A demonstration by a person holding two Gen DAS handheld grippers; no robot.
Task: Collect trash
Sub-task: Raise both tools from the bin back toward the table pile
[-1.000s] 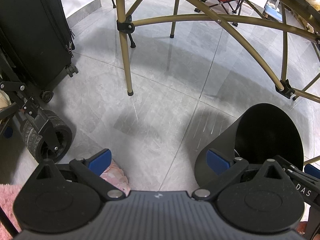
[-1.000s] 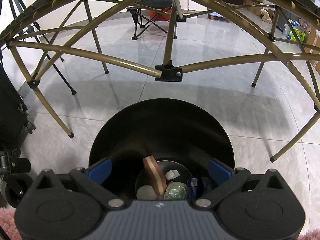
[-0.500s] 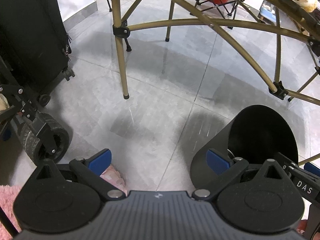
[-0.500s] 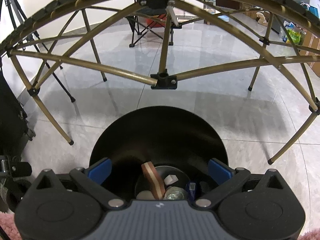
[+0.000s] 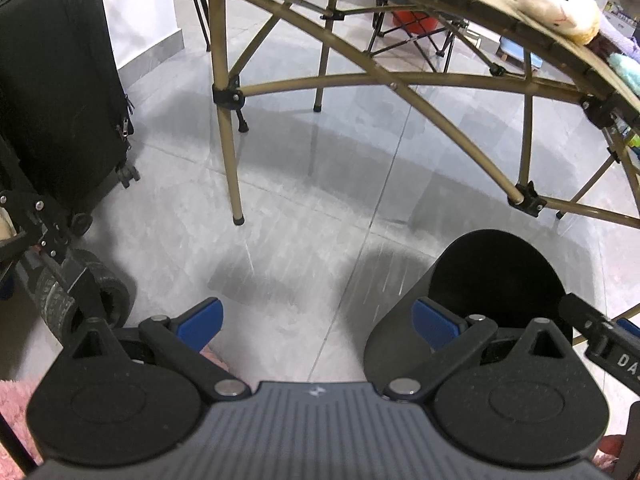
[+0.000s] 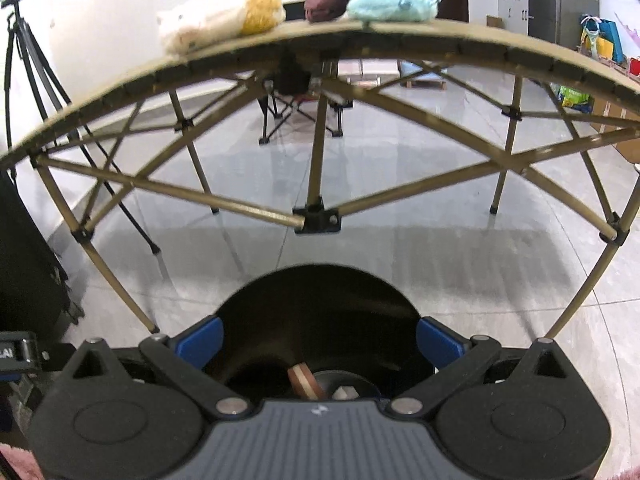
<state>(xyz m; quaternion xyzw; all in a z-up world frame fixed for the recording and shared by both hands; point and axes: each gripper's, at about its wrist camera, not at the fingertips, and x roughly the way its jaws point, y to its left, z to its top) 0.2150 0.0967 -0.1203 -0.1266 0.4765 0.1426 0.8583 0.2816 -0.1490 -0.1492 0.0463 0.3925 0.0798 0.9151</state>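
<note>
The black trash bin (image 6: 320, 320) is standing upright on the grey floor (image 5: 320, 200) with its mouth opening upward; its near rim and most of its inside are being hidden behind the right gripper (image 6: 319, 340), whose blue-tipped fingers (image 6: 200, 340) are standing wide apart and empty, one to each side of the bin's mouth; between them a brown-and-cream striped strip (image 6: 306, 382) is leaning up out of the bin, its lower end cut off, beside a small pale scrap (image 6: 344, 393) too blurred to name; the left gripper (image 5: 318, 322) is likewise spreading its fingers (image 5: 200, 322) around nothing, the bin (image 5: 496, 280) lying just beyond its right finger; ahead, soft toys (image 6: 224, 20) are lying on the folding tabletop (image 6: 480, 44).
</note>
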